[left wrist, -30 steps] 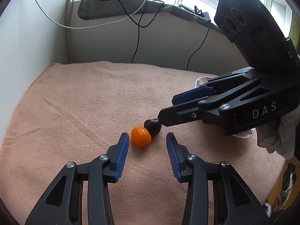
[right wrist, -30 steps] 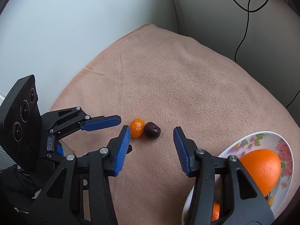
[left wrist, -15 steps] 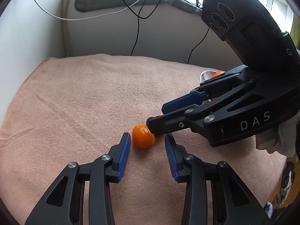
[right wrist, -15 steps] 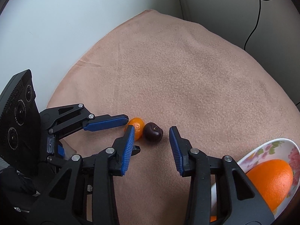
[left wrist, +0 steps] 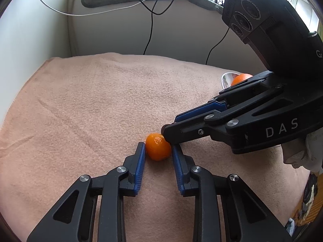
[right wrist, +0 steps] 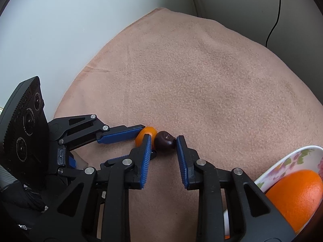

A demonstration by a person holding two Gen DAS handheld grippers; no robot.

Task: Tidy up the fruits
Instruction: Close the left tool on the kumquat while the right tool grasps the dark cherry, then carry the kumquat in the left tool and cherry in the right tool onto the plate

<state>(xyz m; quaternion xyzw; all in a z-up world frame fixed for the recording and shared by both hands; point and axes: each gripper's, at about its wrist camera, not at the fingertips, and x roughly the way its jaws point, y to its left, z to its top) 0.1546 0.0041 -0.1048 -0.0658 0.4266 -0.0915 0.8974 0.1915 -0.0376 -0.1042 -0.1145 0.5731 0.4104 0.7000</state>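
Step in hand: double pick, one fruit per gripper.

Left gripper (left wrist: 158, 149): jaws have just been closing, now narrow, pads pressing both sides of the small orange fruit (left wrist: 158, 146), just below centre of the left wrist frame. Fruit sits on the pink blanket (left wrist: 101, 100), not lifted.

Right gripper (right wrist: 164, 142): jaws have just been closing too, now narrow around the dark cherry (right wrist: 165, 142), centre of the right wrist frame. Right pad touches it; left pad looks in contact, and its tip overlaps the orange fruit behind it. In the left wrist frame the cherry is hidden by the right gripper's fingers.

The two fruits lie touching, so the fingertips crowd each other; the right gripper's finger tip sits against the top of the orange fruit.

Target, as I read it: floral plate (right wrist: 290, 157), lower right of the right wrist frame, already holding a big orange (right wrist: 296, 195).

Next move calls for lifting straight up, one gripper first, so the fingers don't snag. Then carry right to the plate. Cherry is small and round, so I'd expect a slip risk; keep the grip firm.
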